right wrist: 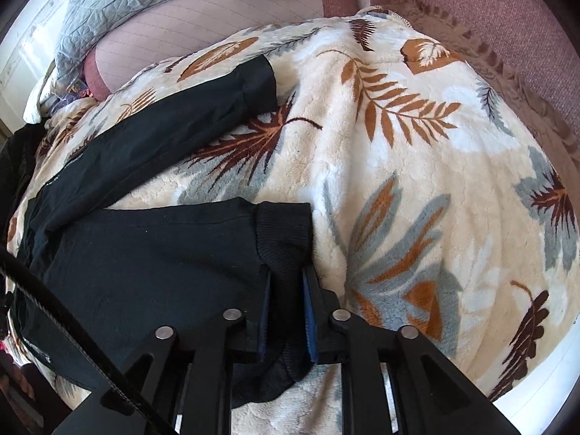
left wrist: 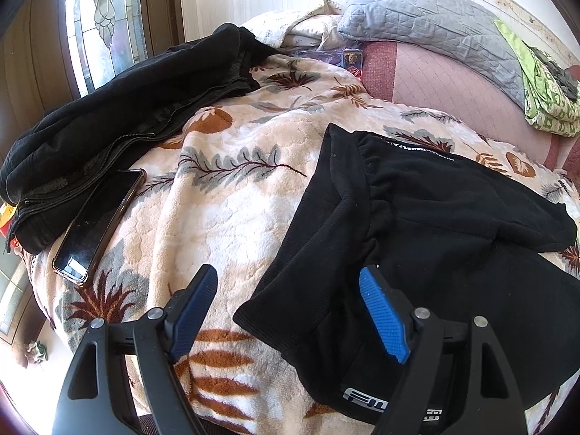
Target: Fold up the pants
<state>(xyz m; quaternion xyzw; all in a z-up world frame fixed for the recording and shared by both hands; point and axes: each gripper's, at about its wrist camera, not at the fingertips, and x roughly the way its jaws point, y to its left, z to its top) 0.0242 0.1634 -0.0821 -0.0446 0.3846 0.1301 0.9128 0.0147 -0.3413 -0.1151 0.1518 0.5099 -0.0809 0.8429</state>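
I have the black pants (left wrist: pixel 435 224) lying across a cream blanket (left wrist: pixel 224 188) printed with brown and grey leaves. In the left wrist view the waistband end sits near me, with a white logo tag low at the hem, right by my gripper. My left gripper (left wrist: pixel 290 311) hangs just above the blanket with its jaws spread wide; the right-hand blue pad overlaps the edge of the pants, the other is over bare blanket, and nothing is caught between them.

On the right wrist view, my right gripper (right wrist: pixel 288 304) is clamped on the ribbed cuff (right wrist: pixel 286 232) of the nearer leg, the knit bunched between the two blue pads. The other leg (right wrist: pixel 174 123) runs off diagonally toward the far side and lies flat on the blanket, apart from the one I am holding.

To the left, a dark zipped jacket (left wrist: pixel 119 108) is heaped on the blanket, and a phone (left wrist: pixel 98 224) lies face up just beside it, its top end touching the jacket's edge. Beyond the blanket I see a grey quilted pillow (left wrist: pixel 427 14) and a green patterned cloth (left wrist: pixel 543 87) against the pink bed surface (left wrist: pixel 449 83). Something small and dark sits below the pillow; I cannot make out what it is.
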